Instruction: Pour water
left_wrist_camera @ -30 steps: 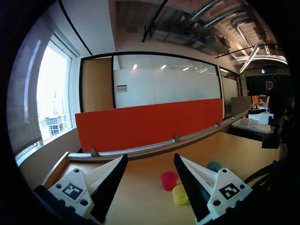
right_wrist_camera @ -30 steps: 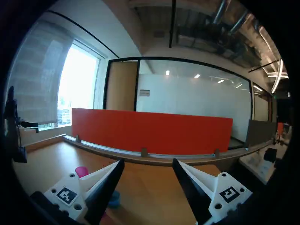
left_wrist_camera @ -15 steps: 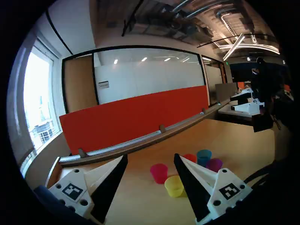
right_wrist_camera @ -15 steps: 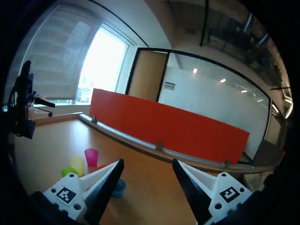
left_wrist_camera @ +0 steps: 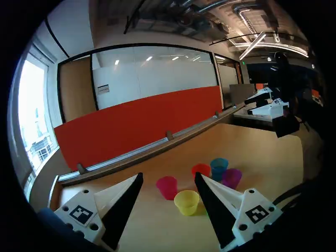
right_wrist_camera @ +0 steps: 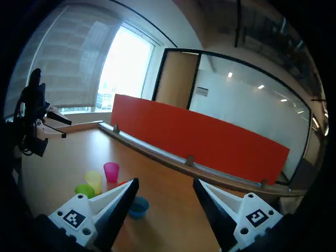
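Change: in the left gripper view the cluster of cups has slid from the lower right to the bottom centre, and more cups have come into sight. In the right gripper view the cups have risen clear of the left finger.
Left gripper (left_wrist_camera: 168, 174): fingers spread wide with nothing between them. It is held above the wooden table (left_wrist_camera: 256, 145) and points toward the orange partition (left_wrist_camera: 138, 122).
Cups, left gripper view: the pink cup (left_wrist_camera: 167, 187) sits low in the frame, in the gap between the fingertips. The yellow cup (left_wrist_camera: 187, 202) is just below and right of it, beside the right finger. The red cup (left_wrist_camera: 200, 169), blue cup (left_wrist_camera: 219, 167) and purple cup (left_wrist_camera: 232, 177) bunch together right of that fingertip. All stand upright on the table beyond the fingers, and none is touched.
Right gripper (right_wrist_camera: 165, 179): fingers parted and gripping nothing. It is rolled, so the partition slants down to the right.
Cups, right gripper view: the green cup (right_wrist_camera: 85, 190), the yellow cup and the pink cup stand at lower left, above the left finger. The blue cup sits just beside that finger's tip, with its mouth showing.
Far grippers: the right gripper shows at the upper right of the left gripper view, raised over the table with its white fingers apart. The left gripper shows at the left edge of the right gripper view, below the bright window (right_wrist_camera: 126, 67).
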`<act>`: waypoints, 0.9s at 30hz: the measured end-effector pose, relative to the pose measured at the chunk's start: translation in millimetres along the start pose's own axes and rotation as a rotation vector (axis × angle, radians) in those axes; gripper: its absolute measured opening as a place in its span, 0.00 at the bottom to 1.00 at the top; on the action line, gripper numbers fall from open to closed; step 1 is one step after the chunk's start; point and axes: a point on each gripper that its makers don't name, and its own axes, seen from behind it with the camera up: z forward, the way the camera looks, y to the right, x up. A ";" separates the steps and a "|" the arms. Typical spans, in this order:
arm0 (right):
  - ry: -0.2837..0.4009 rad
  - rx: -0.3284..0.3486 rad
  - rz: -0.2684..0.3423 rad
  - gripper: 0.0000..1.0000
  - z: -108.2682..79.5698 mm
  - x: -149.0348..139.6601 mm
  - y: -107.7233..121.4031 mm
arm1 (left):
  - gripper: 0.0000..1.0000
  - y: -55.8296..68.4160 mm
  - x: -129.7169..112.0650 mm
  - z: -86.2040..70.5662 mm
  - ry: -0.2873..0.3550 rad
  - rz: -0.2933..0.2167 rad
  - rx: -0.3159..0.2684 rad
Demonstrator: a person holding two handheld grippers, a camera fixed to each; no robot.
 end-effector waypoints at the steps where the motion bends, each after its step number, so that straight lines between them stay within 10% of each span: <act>1: 0.000 0.002 -0.001 1.00 0.4 0.8 0.6 | 0.91 2.0 -1.1 0.7 -0.004 0.005 -0.008; 27: -0.033 0.072 -0.029 1.00 18.9 1.6 -9.9 | 0.91 70.6 -70.5 28.1 -0.186 0.109 -0.260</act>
